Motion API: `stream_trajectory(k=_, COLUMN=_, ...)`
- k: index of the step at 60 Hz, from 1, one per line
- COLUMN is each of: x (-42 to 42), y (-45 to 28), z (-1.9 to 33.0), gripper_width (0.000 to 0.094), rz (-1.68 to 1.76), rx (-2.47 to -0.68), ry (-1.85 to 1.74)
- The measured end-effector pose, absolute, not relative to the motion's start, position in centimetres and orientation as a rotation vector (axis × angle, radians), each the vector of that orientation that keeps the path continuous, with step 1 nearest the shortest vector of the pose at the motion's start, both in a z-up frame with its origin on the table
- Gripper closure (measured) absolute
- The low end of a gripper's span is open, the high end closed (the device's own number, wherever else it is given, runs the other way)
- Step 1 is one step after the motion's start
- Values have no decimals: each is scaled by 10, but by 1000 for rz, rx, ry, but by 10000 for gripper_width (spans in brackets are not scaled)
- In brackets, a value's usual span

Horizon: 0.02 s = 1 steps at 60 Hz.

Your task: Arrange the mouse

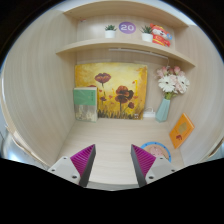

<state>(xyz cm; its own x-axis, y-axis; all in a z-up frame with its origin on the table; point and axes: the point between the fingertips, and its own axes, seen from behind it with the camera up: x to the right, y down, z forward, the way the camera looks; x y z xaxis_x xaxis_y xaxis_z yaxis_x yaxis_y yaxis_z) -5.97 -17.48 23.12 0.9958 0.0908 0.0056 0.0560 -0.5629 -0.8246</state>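
The claw (pixel 113 160) hangs low over the bench (pixel 110 135), released, its two fingers spread with nothing between the pink pads (pixel 84 158). It points straight into a pale alcove.

The mouse does not show from here. Nothing on the bare wood ahead of the fingers looks like one, and only a sliver of something dark with a blue edge (pixel 154 148) peeps out just beyond the right finger, too little of it to name. So I judge the job is at its very start: the claw is searching or approaching, not yet gripping. The next move, I think, calls for finding the mouse first, probably by tilting or swinging the claw, then coming down with the fingers wide enough to straddle it.

Further out, a painting (pixel 111 91) of dark flowers on yellow leans against the back wall, with a small teal card (pixel 85 103) propped at its left corner. To the right stands a blue vase (pixel 164 105) of pale flowers, and near it an orange card (pixel 181 130) leans tilted.

Above, the shelf (pixel 110 47) carries two little potted plants (pixel 110 31), an orange box (pixel 161 36) and a round purple sign (pixel 127 28) that reads "20". That is the only writing I can read; the printing on the box and cards is too small.
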Motion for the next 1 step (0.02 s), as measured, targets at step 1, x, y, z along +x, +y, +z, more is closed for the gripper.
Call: stream_trajectory(k=1, x=-61, y=-175, z=231, gripper_width=241, rz=47, rx=-2171, ry=-103)
